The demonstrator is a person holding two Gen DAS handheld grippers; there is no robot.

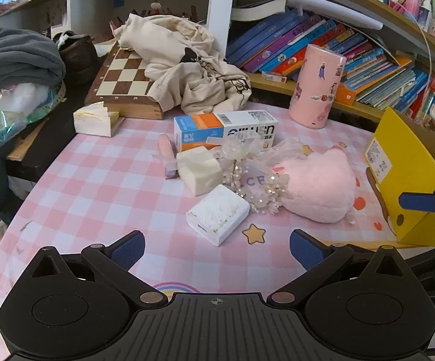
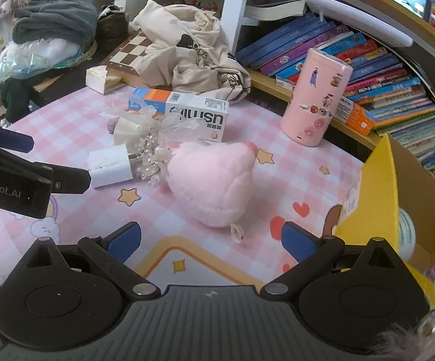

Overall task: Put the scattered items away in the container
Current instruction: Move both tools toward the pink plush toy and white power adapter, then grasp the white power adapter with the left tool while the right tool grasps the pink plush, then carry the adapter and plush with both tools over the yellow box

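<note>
On the pink checked tablecloth lie a white charger block (image 1: 218, 214) (image 2: 110, 165), a pink plush toy (image 1: 319, 186) (image 2: 214, 180), a beaded hair ornament (image 1: 256, 180) (image 2: 149, 153), a cream tissue pack (image 1: 199, 170) and a white-orange "usmile" box (image 1: 226, 129) (image 2: 187, 111). The yellow cardboard box (image 1: 410, 180) (image 2: 377, 192) stands at the right. My left gripper (image 1: 217, 248) is open, just short of the charger. My right gripper (image 2: 211, 242) is open, just short of the plush toy and beside the yellow box.
A pink cylinder with stickers (image 1: 318, 85) (image 2: 315, 96) stands at the back. A chessboard (image 1: 124, 78) under a cream cloth bag (image 1: 187, 66), a small cream box (image 1: 95, 118), grey clothes (image 1: 16, 57) and shelves of books (image 1: 353, 51) ring the table.
</note>
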